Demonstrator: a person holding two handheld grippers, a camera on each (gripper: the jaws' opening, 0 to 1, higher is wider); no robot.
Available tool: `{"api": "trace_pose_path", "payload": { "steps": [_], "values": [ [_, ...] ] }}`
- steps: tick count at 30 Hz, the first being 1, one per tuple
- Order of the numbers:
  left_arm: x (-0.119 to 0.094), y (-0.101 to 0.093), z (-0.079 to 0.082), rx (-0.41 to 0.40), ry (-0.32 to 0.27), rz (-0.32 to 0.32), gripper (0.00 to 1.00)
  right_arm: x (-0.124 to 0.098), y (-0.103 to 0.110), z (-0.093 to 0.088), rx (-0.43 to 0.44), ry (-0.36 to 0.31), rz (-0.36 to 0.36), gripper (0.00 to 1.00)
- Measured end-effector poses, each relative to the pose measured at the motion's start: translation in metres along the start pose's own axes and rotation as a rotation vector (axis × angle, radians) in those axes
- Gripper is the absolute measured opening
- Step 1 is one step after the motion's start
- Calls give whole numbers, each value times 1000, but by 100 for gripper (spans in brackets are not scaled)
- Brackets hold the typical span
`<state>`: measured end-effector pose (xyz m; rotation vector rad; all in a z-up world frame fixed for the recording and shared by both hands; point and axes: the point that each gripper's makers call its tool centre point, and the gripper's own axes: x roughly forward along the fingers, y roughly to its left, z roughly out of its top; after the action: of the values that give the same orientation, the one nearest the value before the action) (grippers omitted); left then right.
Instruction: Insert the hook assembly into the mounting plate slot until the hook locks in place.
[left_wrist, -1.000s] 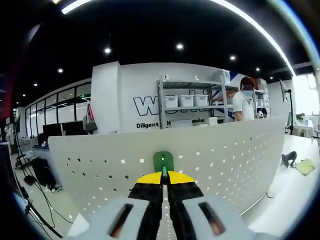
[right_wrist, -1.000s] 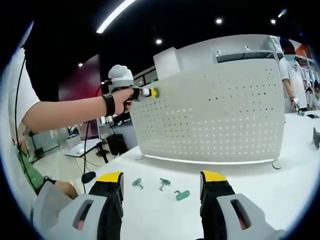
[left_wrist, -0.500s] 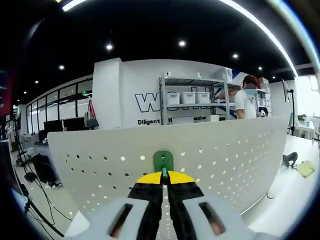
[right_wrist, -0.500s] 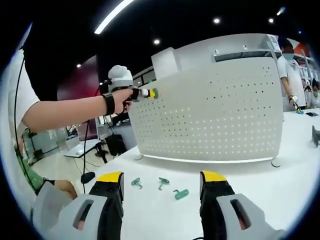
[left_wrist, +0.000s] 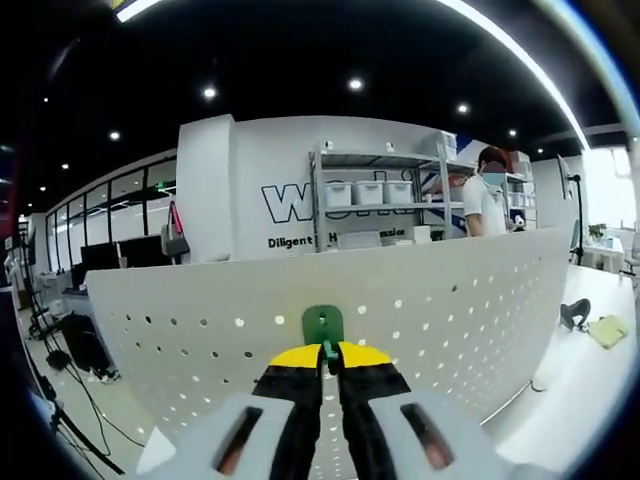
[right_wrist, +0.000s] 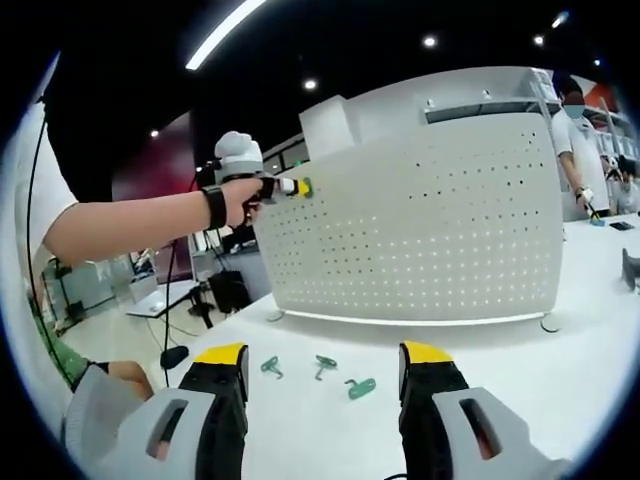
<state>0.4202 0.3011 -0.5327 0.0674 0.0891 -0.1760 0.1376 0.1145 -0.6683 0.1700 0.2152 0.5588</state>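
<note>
Unmoved since the earlier frame but for slight camera drift: left tool (left_wrist: 322, 350) clenched on green hook (left_wrist: 322, 324) at the pegboard (right_wrist: 430, 230) upper left edge, right tool (right_wrist: 322, 385) released over the surface (right_wrist: 560, 390) before it; risk: tilted hook misses its slot.

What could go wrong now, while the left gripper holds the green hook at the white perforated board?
1. The left gripper pinches the green hook only by its lower edge, so a push against the perforated board may twist it out of line.
2. The board stands upright on the table and might shift.
3. The right gripper, open, hangs above three spare hooks and could knock them.
</note>
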Motion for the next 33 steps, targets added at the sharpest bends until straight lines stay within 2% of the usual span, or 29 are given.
{"api": "trace_pose_path", "payload": {
  "steps": [8,20,33],
  "values": [
    [-4,-2,3,17,-13,-11,8,1,2,0,-2,0,3,62],
    [-19,-6,5,44,-31,-56,16,3,3,0,-8,11,11,61],
    [-43,-11,2,10,-38,-98,20,6,6,-2,-17,30,26,60]
  ]
}}
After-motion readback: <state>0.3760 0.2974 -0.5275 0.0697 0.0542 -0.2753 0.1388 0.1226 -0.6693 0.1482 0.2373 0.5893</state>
